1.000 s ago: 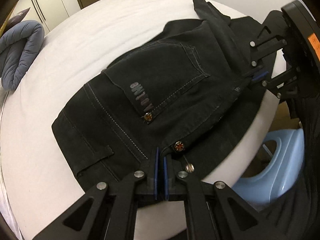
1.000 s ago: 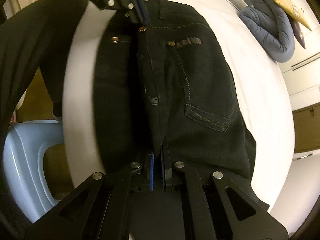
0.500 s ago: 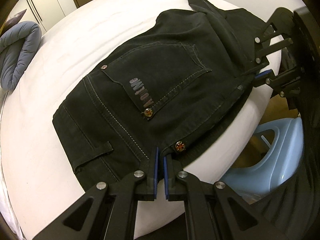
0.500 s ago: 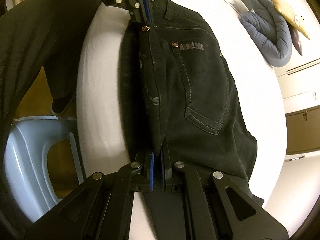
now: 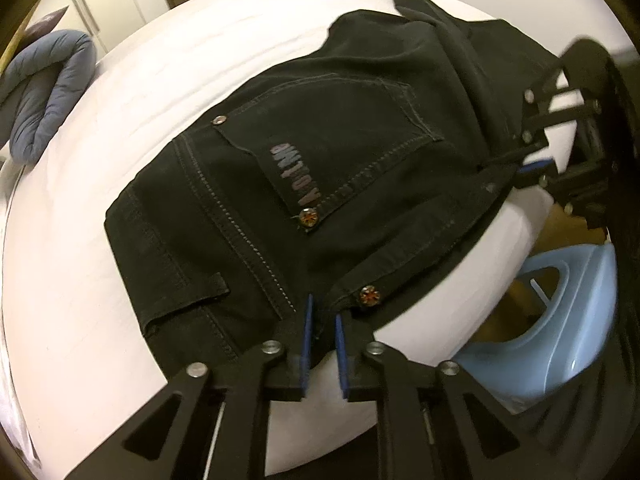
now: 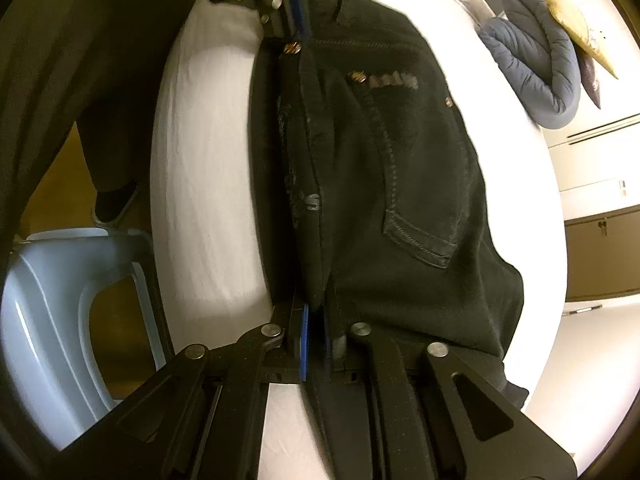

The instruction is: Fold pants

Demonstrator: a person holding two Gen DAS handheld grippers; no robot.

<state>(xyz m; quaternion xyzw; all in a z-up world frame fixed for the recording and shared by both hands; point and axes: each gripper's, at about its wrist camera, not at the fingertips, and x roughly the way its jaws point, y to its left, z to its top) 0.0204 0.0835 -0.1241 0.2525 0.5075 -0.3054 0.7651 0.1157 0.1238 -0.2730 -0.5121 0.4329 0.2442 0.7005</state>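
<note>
While the black pants (image 5: 320, 184) are laid out folded lengthwise on the white bed (image 5: 168, 64), back pocket side up, their near long edge runs right along the side of the mattress, and that's where both grippers are found. The left gripper (image 5: 322, 312) is seen at the waistband end, its blue-padded fingers (image 5: 307, 332) spread a bit apart with the fabric edge sitting in the gap between them, so nothing is really being pinched there; a patterned metal button (image 5: 369, 295) is spotted just beside the right-hand finger. The right gripper (image 6: 316, 320) is placed further down the same folded edge, below the pocket, and its fingers (image 6: 305, 336) look only slightly parted around the thick fold of denim, though whether the cloth is actually squeezed can't be told from this angle since the fold hides the second pad. From the right wrist view the left gripper (image 6: 294, 4) is seen at the far end of the pants, right next to that button (image 6: 292, 48). The printed logo (image 5: 294, 176) on the pocket is readable in the left view, blurred in the other. A grey-blue rolled quilt (image 5: 44, 92) is parked at the far side of the bed, well apart from the pants, and a light blue plastic stool (image 5: 560, 312) is seen on the floor beside the bed.
</note>
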